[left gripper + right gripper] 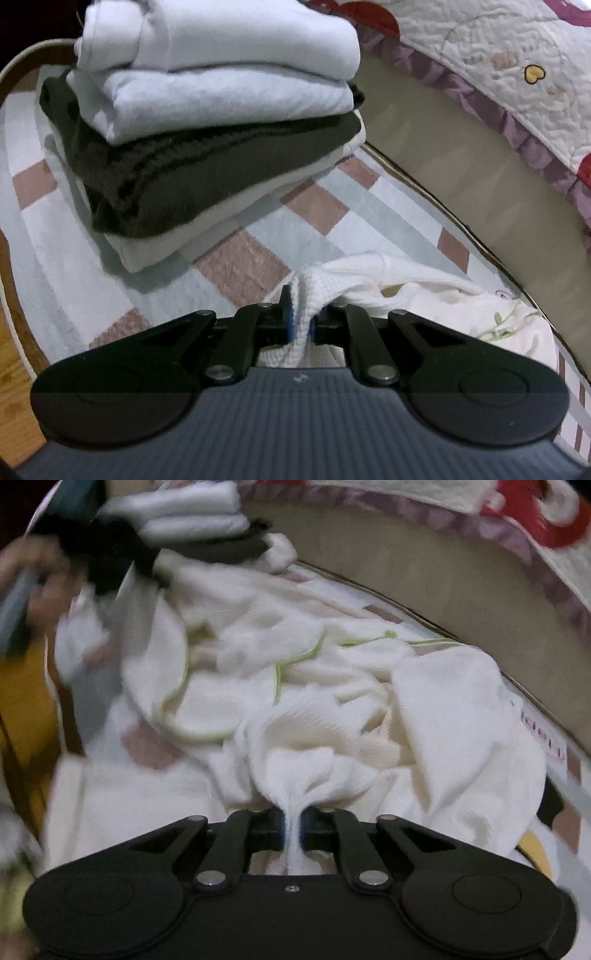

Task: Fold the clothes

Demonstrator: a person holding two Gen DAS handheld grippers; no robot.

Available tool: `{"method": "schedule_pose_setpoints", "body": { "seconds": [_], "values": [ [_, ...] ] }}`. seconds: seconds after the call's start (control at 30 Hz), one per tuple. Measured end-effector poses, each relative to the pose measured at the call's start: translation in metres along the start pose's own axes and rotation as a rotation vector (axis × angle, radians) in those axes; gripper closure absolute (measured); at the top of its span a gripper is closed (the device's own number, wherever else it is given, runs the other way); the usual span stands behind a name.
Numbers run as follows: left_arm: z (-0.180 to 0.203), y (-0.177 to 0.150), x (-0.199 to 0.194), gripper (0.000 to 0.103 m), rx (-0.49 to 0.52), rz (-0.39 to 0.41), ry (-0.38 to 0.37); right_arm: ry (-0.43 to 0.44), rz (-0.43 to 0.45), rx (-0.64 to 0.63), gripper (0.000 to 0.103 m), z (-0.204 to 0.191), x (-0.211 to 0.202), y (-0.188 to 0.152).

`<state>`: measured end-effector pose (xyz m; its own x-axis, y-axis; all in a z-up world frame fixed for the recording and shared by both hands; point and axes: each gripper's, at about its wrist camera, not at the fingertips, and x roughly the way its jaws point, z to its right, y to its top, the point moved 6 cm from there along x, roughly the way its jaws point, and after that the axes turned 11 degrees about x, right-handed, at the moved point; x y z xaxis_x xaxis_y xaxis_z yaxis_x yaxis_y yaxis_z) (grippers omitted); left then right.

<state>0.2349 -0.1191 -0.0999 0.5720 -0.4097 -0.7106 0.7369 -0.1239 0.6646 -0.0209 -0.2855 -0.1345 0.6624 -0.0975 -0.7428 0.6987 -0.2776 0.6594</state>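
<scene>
A white waffle-knit garment [332, 701] with thin green trim lies crumpled on a checked pink, white and pale blue rug [236, 258]. My left gripper [303, 321] is shut on a bunched edge of that white garment [406, 291], low over the rug. My right gripper [292, 827] is shut on another pinched fold of the same garment, which spreads out ahead of it. A stack of folded clothes [207, 110], white over dark over cream, sits on the rug just beyond my left gripper. The same stack [207, 528] shows blurred at the top left of the right wrist view.
A bed side [461, 155] with a quilted cover and purple frill [517, 81] runs along the right. Wooden floor [11, 369] shows past the rug's left edge. In the right wrist view a blurred hand [33, 576] holds the other gripper at far left.
</scene>
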Motion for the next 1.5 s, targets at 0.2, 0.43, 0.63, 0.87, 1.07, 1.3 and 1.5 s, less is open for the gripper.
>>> {"method": "schedule_pose_setpoints", "body": {
  "seconds": [0.2, 0.43, 0.63, 0.87, 1.07, 1.3, 1.5],
  "values": [
    [0.006, 0.005, -0.013, 0.095, 0.005, 0.043, -0.049, -0.096, 0.206, 0.07, 0.097, 0.054, -0.107, 0.039],
    [0.044, 0.0, -0.066, 0.095, 0.069, 0.127, -0.305, -0.365, 0.31, 0.052, 0.097, 0.139, -0.197, 0.06],
    [0.101, -0.046, -0.101, 0.094, 0.142, 0.027, -0.604, -0.619, 0.337, 0.09, 0.098, 0.235, -0.228, 0.057],
    [0.181, -0.152, -0.073, 0.09, 0.442, -0.259, -0.578, -0.539, 0.122, 0.667, 0.083, 0.338, -0.175, -0.025],
    [0.195, -0.177, -0.046, 0.09, 0.553, -0.303, -0.466, -0.4, 0.044, 0.906, 0.057, 0.36, -0.144, -0.062],
    [0.19, -0.177, -0.034, 0.082, 0.518, -0.299, -0.445, -0.194, 0.138, 0.792, 0.054, 0.3, -0.13, -0.058],
    [0.18, -0.14, -0.087, 0.095, 0.455, -0.036, -0.532, -0.003, 0.192, 0.695, 0.048, 0.243, -0.115, -0.054]
  ]
}}
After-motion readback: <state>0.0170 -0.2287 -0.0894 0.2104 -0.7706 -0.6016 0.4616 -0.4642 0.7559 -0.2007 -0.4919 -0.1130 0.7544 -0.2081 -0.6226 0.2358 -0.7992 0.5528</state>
